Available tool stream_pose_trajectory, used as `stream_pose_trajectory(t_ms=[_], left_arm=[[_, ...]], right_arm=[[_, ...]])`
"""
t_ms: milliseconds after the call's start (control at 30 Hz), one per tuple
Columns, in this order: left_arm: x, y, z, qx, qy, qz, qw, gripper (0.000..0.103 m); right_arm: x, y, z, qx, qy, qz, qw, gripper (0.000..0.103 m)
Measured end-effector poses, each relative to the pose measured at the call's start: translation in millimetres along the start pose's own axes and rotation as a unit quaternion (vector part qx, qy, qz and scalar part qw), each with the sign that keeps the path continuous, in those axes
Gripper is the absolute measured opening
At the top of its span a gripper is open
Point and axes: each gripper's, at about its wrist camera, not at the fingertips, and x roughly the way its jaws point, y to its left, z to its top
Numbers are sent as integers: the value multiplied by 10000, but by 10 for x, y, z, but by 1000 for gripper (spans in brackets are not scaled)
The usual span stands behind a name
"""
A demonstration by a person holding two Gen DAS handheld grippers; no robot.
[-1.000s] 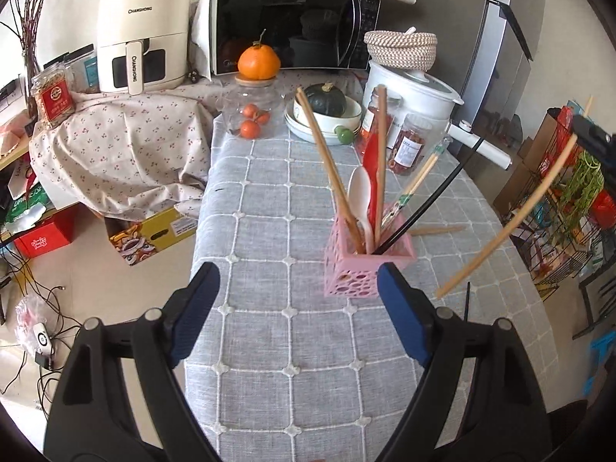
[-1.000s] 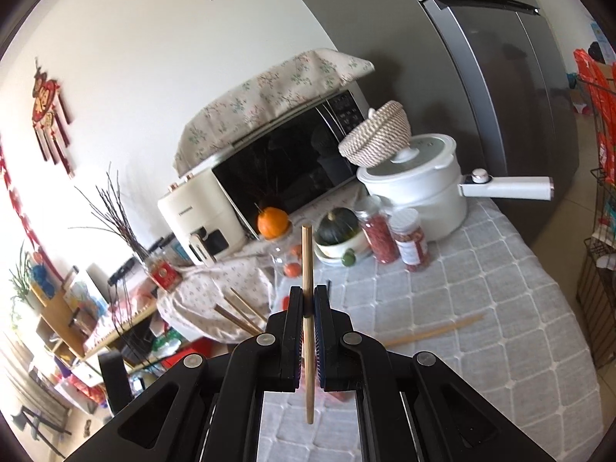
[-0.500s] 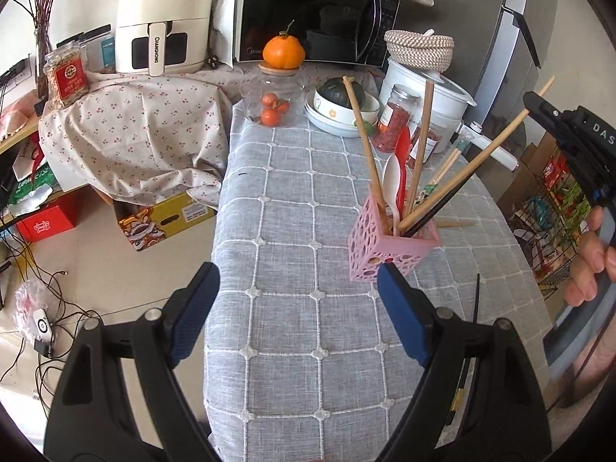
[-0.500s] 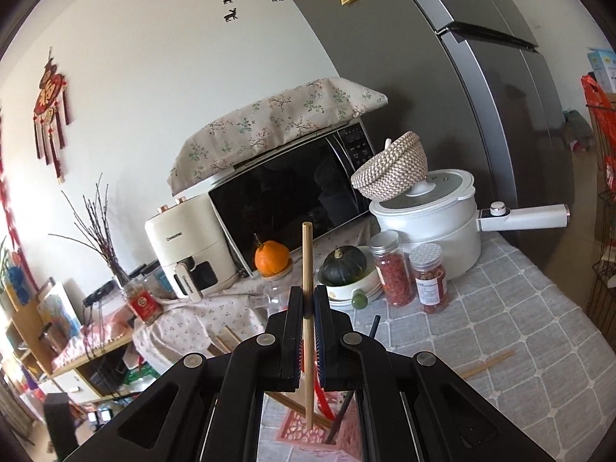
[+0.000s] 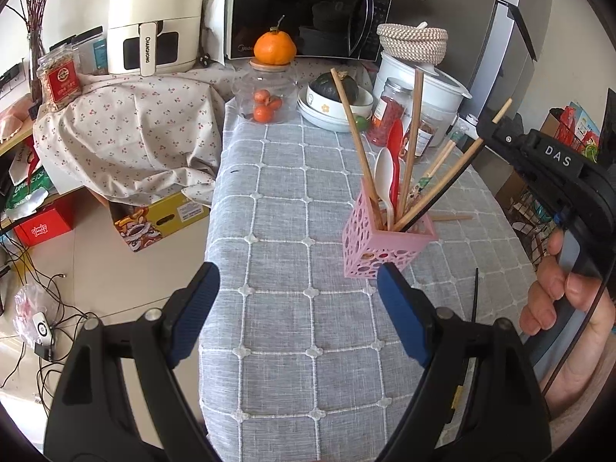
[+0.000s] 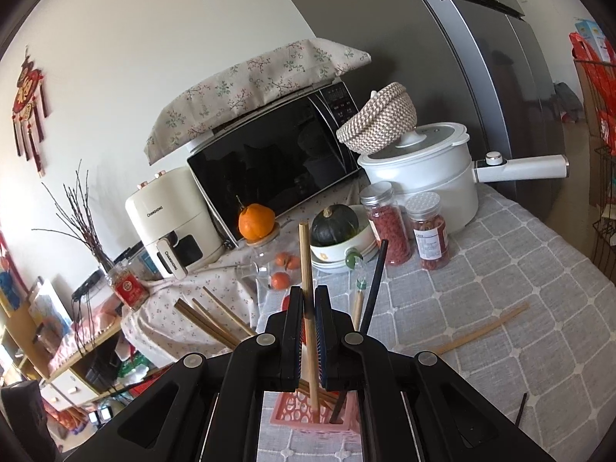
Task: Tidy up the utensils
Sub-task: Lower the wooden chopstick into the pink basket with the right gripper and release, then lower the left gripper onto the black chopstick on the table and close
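A pink perforated holder [image 5: 385, 246] [image 6: 296, 412] stands on the grey checked tablecloth [image 5: 292, 200], holding wooden chopsticks, a black chopstick, a white spoon [image 5: 383, 177] and a red spoon. My right gripper [image 6: 307, 300] [image 5: 487, 127] has a wooden chopstick [image 6: 306, 261] [image 5: 454, 169] between its pads. Its jaws are just opening, though the pads are still on the stick. The stick's lower end sits inside the holder. My left gripper [image 5: 297, 273] hovers open and empty, in front of the holder.
One wooden chopstick [image 6: 481, 333] [image 5: 450, 217] and one black chopstick [image 5: 475, 292] lie loose on the cloth right of the holder. Behind stand jars [image 6: 385, 227], a bowl with a squash [image 6: 335, 227], a white pot [image 6: 423, 177], a microwave and an air fryer. The table's left edge drops to the floor.
My right gripper came down and in toward the holder, and the chopstick's lower end went from outside the holder into it. The stick now leans slightly between the pads. The left gripper stayed open.
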Motion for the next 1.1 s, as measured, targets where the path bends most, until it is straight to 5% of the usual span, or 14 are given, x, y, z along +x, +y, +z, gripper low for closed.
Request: stream_pose_trajectory(t_ms=[167,600,1100], left_arm=[[12,-39,1,58,9,2,10000,84],[17,-214,16,185,28,-81,9998,84],[427,-1017,-85,735,1009,-570,9905,84]], right_arm=[[22,10,-5,-66,176,37,9998,13],[-536,-107,415,-333,-32,210,9992,57],[-900,-1074,467,-391,1111,-831,9896,74]])
